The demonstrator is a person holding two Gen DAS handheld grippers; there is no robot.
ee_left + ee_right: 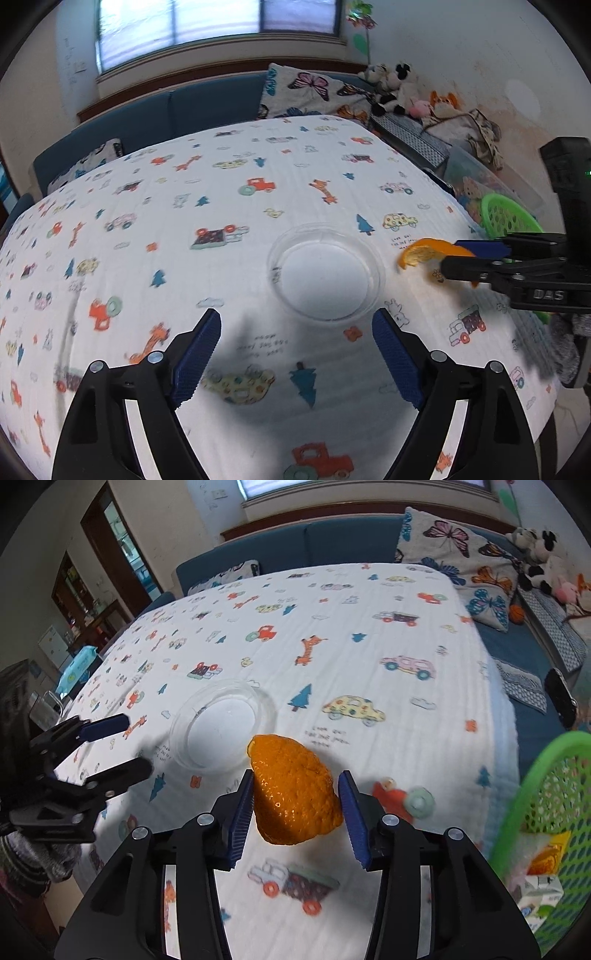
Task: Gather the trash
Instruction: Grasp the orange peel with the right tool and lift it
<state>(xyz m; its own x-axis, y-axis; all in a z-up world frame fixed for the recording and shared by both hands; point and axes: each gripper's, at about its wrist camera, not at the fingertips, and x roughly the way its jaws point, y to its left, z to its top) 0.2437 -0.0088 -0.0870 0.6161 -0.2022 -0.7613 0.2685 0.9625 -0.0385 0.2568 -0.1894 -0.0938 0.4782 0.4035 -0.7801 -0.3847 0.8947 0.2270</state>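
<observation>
A: Our right hand-held gripper (295, 805) has the curled orange citrus peel (293, 790) between its blue pads, raised over the surface's white cartoon-print cloth (369, 627).

B: Our left hand-held gripper (295, 354) is spread wide, empty, before the clear round plastic dish (325, 273). The green perforated plastic basket (546, 786) stands at the right edge.

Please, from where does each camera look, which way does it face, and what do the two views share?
Left wrist: sits on the left tool, looks forward and down at the clear dish on the printed cloth; own open fingers show, nothing between them.
Right wrist: sits on the right tool, looks forward and down over the orange peel between its fingers; the green basket stands at the right edge.
Shared: dish, cloth, peel, and each view shows the other tool.
</observation>
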